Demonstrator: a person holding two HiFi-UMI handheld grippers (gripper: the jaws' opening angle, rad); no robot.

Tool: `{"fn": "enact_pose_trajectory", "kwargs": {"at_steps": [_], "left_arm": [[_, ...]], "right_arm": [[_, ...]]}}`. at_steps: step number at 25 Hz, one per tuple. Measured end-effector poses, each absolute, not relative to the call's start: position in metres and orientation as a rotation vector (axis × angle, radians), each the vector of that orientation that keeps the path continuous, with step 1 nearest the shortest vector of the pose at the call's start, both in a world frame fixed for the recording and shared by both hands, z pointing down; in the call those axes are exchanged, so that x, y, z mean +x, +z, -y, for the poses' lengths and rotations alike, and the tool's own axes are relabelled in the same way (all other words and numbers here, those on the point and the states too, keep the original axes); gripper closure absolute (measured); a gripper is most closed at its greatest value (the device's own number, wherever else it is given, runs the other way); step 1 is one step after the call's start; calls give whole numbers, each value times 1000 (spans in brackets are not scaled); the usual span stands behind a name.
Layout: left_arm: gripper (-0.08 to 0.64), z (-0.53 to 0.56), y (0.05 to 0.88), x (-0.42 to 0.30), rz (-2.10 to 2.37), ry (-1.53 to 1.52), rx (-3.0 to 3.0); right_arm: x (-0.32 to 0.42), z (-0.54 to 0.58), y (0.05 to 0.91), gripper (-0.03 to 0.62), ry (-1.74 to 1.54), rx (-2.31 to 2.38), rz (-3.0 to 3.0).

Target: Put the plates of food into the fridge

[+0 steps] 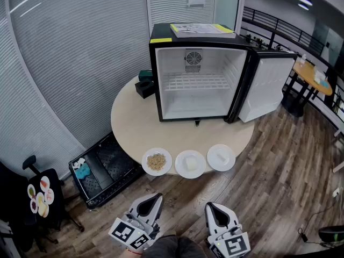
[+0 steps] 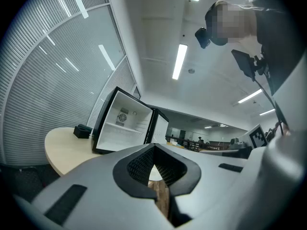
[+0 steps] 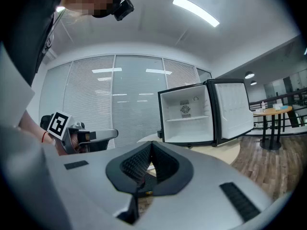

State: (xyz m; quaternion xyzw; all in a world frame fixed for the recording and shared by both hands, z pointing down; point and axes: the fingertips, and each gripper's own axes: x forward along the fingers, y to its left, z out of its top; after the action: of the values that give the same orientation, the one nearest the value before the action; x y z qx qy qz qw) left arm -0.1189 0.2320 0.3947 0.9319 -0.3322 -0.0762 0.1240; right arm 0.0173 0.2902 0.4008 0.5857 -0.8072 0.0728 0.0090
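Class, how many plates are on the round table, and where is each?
3, in a row at the table's near edge: left plate with brown crumbs, middle plate, right plate. The open fridge shows none; none seems hidden.

Fridge (image 1: 200, 98): glossy black shell, white plastic liner. Desk (image 1: 134, 128): matt beige, smooth. Floor (image 1: 279, 165): wood-grain planks.

Office: blind-covered glass partitions (image 1: 80, 63), ceiling strip lights (image 2: 180, 61).
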Motion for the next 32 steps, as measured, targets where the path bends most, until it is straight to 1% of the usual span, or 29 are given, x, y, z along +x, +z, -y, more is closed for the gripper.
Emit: {"fn": "enact_pose_trajectory", "kwargs": {"at_steps": [12,21,27,32], "left_arm": [[554,-205,407,-124,900,-228,2718],[554,-195,426,-87,818,-194,2721],[554,-176,431,-52,886,-213,2675],[554,-157,434,-19,958,-215,2651]], "right_arm": [[8,-273,413,588,218,1818,2463],[40,-245,438,588,237,1755,2426],[62,-226,455,588,255,1715,2402],[100,-207,473,586,345,1685,2405]]}}
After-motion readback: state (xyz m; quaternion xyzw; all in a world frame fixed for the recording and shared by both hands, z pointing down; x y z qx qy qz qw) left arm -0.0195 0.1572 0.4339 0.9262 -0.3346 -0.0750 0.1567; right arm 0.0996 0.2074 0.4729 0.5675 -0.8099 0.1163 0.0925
